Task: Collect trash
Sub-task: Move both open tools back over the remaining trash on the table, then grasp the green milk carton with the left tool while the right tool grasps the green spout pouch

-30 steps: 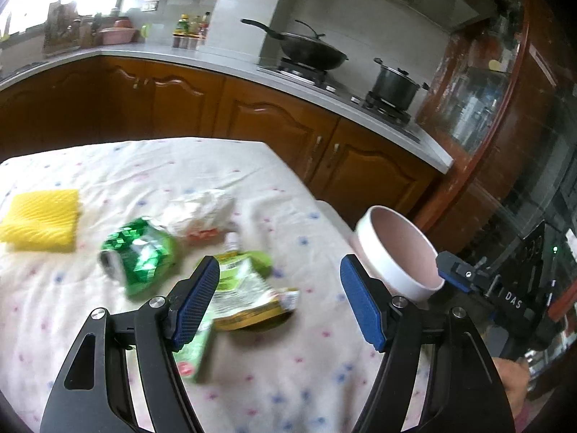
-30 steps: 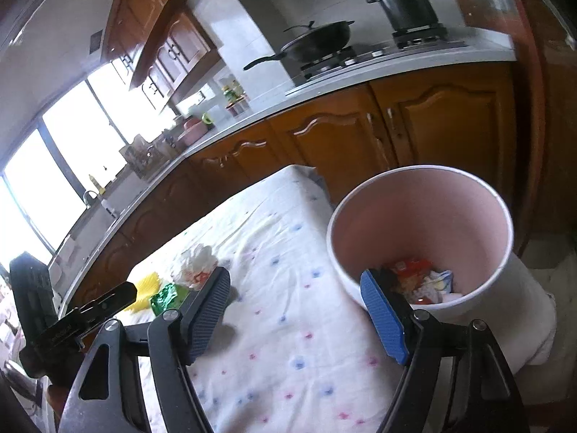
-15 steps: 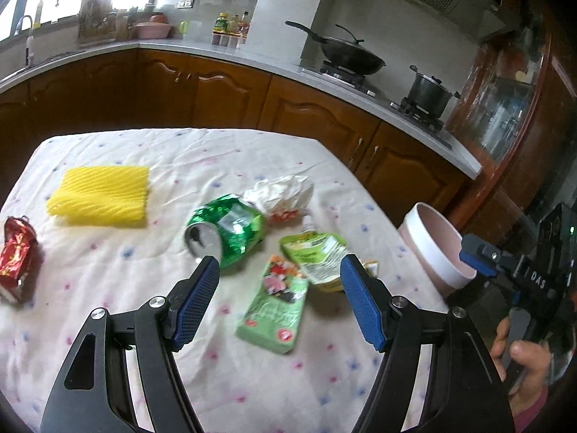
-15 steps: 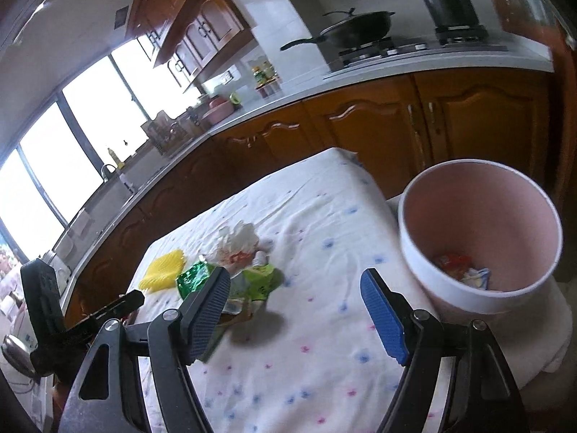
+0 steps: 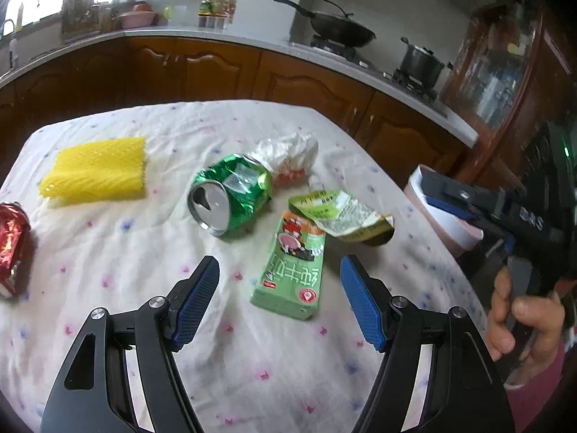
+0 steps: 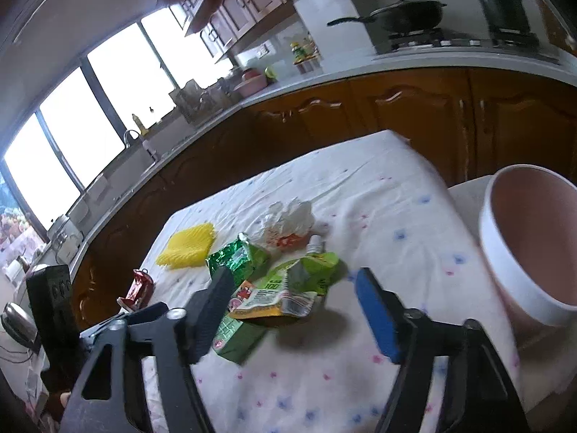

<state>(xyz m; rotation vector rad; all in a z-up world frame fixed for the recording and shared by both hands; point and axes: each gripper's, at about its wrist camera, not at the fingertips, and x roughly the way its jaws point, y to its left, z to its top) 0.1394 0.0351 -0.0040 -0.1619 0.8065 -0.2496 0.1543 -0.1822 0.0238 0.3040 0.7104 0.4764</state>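
Both grippers hold nothing: the left gripper (image 5: 279, 297) gapes wide, the right gripper (image 6: 294, 310) has just been narrowing. The green carton (image 5: 292, 269) looks light and crushable; pinch its 2 long sides.

**Trash on the cloth-covered table, bin at its edge**

Crushed green can (image 5: 230, 195) lies on its side, open top facing the camera. White crumpled wrapper (image 5: 288, 155) touches it from behind. Green carton (image 5: 292, 267) lies flat; a flattened green spout pouch (image 5: 339, 213) overlaps its far end. Crushed red can (image 5: 12, 241) lies well apart, at left edge. Yellow ridged sponge (image 5: 97, 169) lies flat. Pink bin (image 6: 530, 241) with white rim stands upright beside the table.
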